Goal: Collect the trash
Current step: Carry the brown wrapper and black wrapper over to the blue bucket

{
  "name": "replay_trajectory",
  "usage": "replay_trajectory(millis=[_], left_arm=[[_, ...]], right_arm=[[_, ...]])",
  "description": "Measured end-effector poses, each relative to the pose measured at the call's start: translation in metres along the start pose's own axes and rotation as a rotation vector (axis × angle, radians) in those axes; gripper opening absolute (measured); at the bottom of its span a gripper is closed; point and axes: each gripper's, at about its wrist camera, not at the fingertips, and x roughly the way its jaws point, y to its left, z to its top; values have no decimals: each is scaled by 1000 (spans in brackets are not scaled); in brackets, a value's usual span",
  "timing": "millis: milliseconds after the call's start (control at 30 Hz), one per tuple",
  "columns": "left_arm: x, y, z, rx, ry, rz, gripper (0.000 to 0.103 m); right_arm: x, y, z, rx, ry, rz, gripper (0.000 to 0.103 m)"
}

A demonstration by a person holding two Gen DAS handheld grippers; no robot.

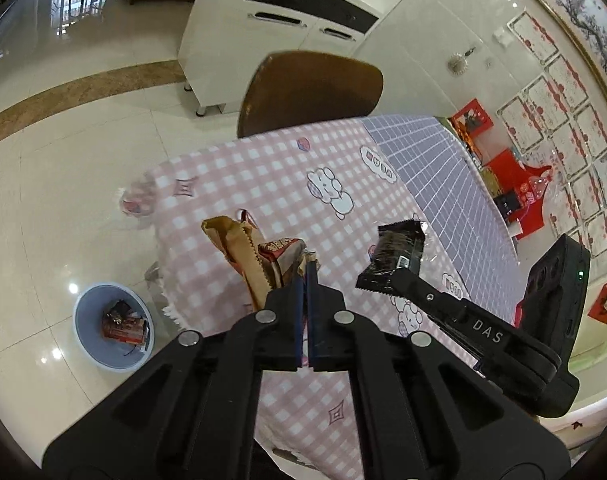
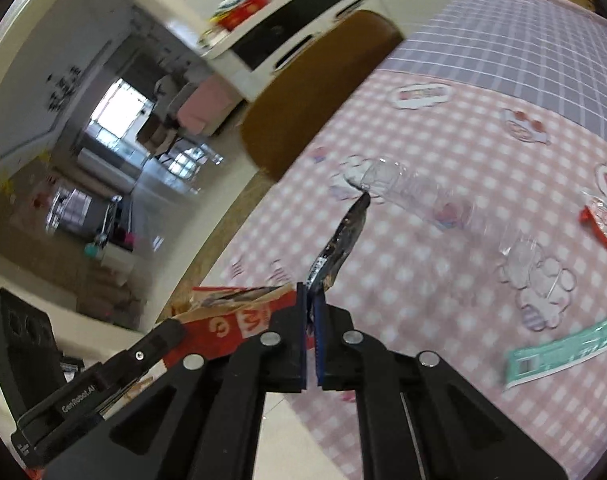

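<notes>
In the left wrist view my left gripper is shut on a crumpled brown and red snack wrapper, held above the pink checked tablecloth. To its right my right gripper is shut on a black foil wrapper. The right wrist view shows that black wrapper edge-on, pinched between the pads of my right gripper. The red and brown wrapper and the left gripper's finger appear at its lower left. A pale blue bin with trash inside stands on the floor left of the table.
A clear plastic bottle, a red and white wrapper and a teal wrapper lie on the cloth. A brown chair stands at the table's far side, with a white cabinet behind it. The floor is glossy tile.
</notes>
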Motion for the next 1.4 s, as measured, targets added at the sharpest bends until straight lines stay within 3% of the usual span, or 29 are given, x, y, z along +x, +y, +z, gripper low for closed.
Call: replay_trajectory(millis=[267,700,800,1100,1400], left_arm=[[-49,47,2,-45,-60,46,0],[-120,182,-31,-242,-107,216,1],[-127,216,-45,-313,-100,230,1],[-133,274,-74,-396,-75,288,1],[-132,305,-83,-431,-49,314,1]], right_arm=[[13,65,-27,-96,64,83,4],[85,183,-110,-234,283,213,4],[109,193,-130,-233,347,207,4],[174,211,-181,-252,491,140,4],[210,219,-201,-248,546,105,4]])
